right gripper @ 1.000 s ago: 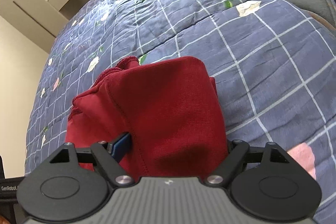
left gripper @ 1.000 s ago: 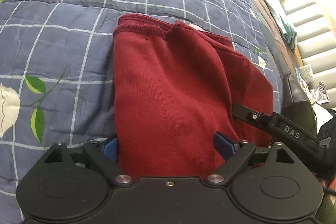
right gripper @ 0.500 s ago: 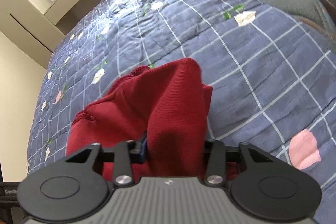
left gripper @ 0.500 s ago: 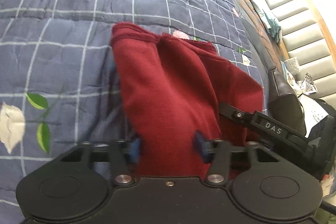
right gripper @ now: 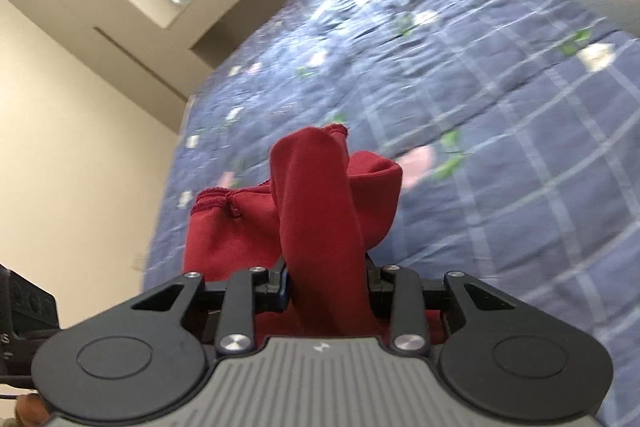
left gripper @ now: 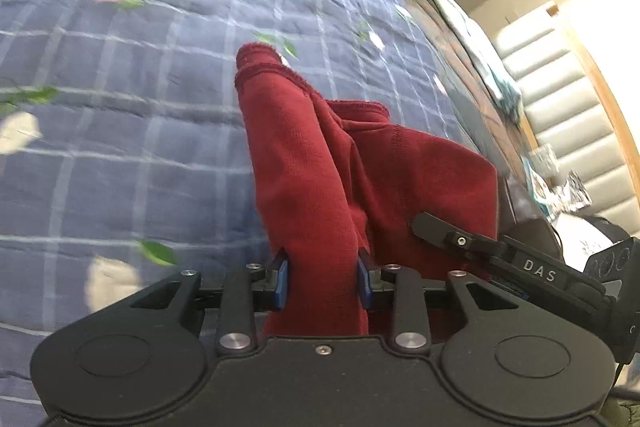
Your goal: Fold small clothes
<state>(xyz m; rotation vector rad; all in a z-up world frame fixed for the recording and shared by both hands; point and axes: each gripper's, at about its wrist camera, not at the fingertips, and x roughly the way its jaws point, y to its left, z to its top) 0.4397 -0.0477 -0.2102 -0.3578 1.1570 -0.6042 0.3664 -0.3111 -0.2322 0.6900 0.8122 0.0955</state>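
Claws each clenched on red garment; right claw's side only in left view.

I note both the left gripper and right gripper have closed onto the red garment, bunching it and lifting it off the quilt.

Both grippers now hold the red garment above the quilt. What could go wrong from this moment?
1. The red garment is bunched into a narrow rope between the left gripper; the fold may come out creased.
2. The right gripper pinches only a thick wad, which might slip out.
3. The hem hangs loose near the quilt and may drag unevenly.
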